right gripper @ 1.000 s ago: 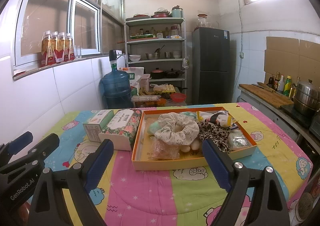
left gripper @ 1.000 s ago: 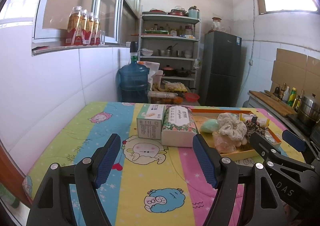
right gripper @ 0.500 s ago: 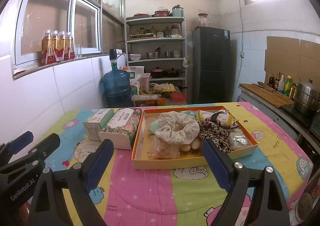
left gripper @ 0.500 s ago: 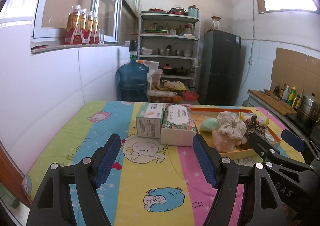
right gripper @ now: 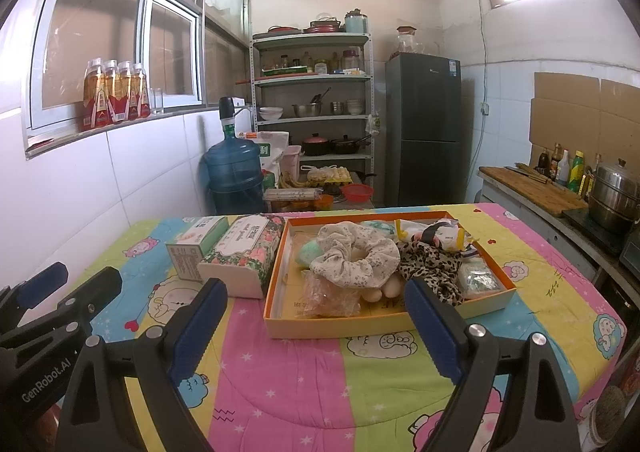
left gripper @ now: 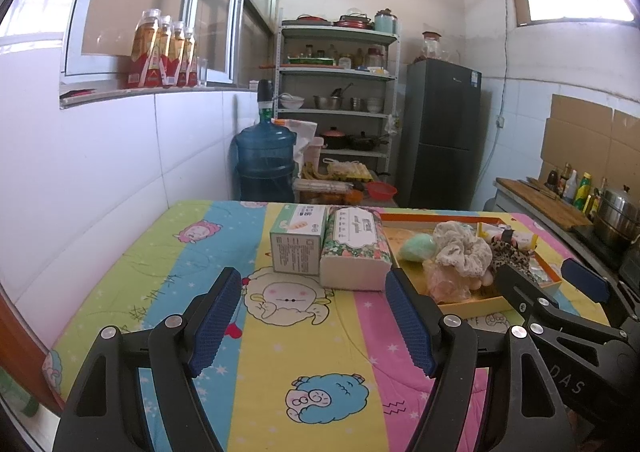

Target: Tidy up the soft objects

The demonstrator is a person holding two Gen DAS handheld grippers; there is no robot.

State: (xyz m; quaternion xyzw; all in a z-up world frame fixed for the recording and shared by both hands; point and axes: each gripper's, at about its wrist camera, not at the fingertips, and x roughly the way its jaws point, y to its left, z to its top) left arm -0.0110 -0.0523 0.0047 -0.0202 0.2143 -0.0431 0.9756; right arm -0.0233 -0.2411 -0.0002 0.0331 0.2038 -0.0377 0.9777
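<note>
Several soft items lie heaped in an orange-rimmed tray (right gripper: 276,284) on the table: a cream floral scrunchie (right gripper: 356,258) at the middle, a leopard-print scrunchie (right gripper: 434,266) touching its right side, a pale green puff (right gripper: 310,252) at its left, a crinkled clear bag (right gripper: 330,296) in front, two small beige rounded pieces (right gripper: 384,290) just beside that bag, a clear packet (right gripper: 478,280) at the tray's right end, and white and yellow wrapped items (right gripper: 446,234) at the back. Left of the tray, touching its rim, lies a floral tissue pack (right gripper: 244,256); a green and white box (right gripper: 196,248) stands just beside that, on its far side from the tray. Table cover: a striped cartoon-sheep cloth (right gripper: 304,380). Left gripper (left gripper: 314,322): jaws wide apart, nothing between them, above bare cloth in front of the box and tissue pack, apart from both. Right gripper (right gripper: 316,332): jaws wide apart, holding nothing, in front of the tray's near rim; whether its fingers touch the tray cannot be told. Each gripper shows at the edge of the other's view. Background: a blue water jug (right gripper: 234,176), a metal shelf (right gripper: 312,80) of cookware, a dark fridge (right gripper: 424,128), bottles (right gripper: 116,94) on the window sill, a steel pot (right gripper: 614,194) on the counter at right.
</note>
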